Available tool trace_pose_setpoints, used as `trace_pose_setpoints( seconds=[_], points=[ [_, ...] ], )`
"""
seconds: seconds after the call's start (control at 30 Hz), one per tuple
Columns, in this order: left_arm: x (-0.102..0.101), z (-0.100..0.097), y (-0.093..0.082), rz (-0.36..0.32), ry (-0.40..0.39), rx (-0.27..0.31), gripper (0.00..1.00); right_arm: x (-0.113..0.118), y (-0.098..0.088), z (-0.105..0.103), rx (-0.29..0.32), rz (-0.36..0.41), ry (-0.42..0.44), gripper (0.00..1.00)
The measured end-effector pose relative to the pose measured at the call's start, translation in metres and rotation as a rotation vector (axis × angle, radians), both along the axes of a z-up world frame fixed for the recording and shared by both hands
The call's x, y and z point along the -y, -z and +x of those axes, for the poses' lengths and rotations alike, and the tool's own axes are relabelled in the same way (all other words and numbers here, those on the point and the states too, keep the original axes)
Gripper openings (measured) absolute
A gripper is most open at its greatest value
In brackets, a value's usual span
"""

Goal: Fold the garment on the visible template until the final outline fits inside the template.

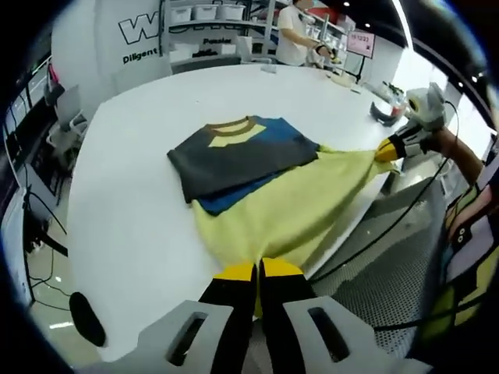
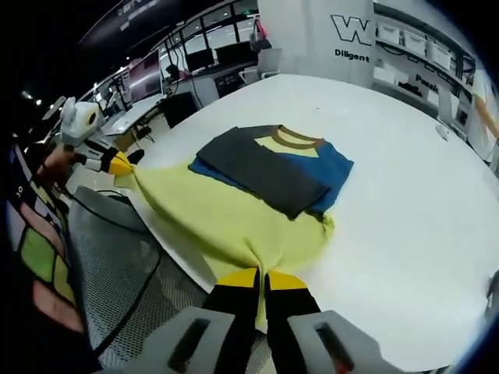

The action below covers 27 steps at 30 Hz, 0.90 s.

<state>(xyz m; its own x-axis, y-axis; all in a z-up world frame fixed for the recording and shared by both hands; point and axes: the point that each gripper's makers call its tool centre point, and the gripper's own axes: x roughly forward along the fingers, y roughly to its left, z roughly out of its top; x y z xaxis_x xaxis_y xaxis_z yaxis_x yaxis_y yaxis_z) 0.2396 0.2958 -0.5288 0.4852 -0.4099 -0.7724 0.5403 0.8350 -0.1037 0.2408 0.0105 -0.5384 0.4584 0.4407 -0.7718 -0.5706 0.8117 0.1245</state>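
White table (image 1: 140, 195), garment (image 1: 265, 187) hem pinched taut between left tongs (image 1: 257, 273), right tongs (image 2: 261, 279)

A lab or workshop hall is indicated: a large white table (image 1: 148, 202) is set in front, storage shelves (image 1: 210, 23) with bins and monitor desks (image 2: 195, 66) are seen far behind.
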Motion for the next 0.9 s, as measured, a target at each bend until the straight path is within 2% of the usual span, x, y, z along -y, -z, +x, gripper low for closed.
trace_pose_setpoints(
  seconds=[0.13, 0.27, 0.33, 0.4, 0.53, 0.6, 0.63, 0.67, 0.9],
  points=[
    [-0.003, 0.005, -0.008, -0.008, -0.022, 0.012, 0.00, -0.003, -0.012, 0.007, 0.031, -0.003, -0.008, 0.00],
    [-0.009, 0.021, -0.014, -0.017, -0.087, 0.073, 0.00, -0.008, -0.018, 0.021, 0.056, 0.035, 0.024, 0.00],
    [-0.010, 0.026, -0.013, -0.014, -0.098, 0.084, 0.00, -0.010, -0.020, 0.026, 0.066, 0.039, 0.032, 0.00],
    [-0.011, 0.034, -0.015, -0.007, -0.110, 0.122, 0.00, -0.010, -0.023, 0.032, 0.081, 0.044, 0.042, 0.00],
    [-0.008, 0.044, -0.016, -0.012, -0.117, 0.161, 0.00, -0.007, -0.027, 0.047, 0.103, 0.080, 0.111, 0.00],
    [-0.008, 0.050, -0.016, -0.001, -0.112, 0.184, 0.00, -0.008, -0.026, 0.053, 0.095, 0.118, 0.146, 0.00],
    [-0.009, 0.054, -0.016, 0.020, -0.096, 0.211, 0.00, -0.008, -0.026, 0.058, 0.085, 0.161, 0.184, 0.00],
    [-0.008, 0.055, -0.015, 0.022, -0.097, 0.208, 0.00, -0.008, -0.026, 0.060, 0.073, 0.183, 0.209, 0.00],
    [-0.007, 0.068, -0.014, -0.013, -0.126, 0.220, 0.00, -0.005, -0.019, 0.070, 0.086, 0.155, 0.209, 0.00]
  ],
)
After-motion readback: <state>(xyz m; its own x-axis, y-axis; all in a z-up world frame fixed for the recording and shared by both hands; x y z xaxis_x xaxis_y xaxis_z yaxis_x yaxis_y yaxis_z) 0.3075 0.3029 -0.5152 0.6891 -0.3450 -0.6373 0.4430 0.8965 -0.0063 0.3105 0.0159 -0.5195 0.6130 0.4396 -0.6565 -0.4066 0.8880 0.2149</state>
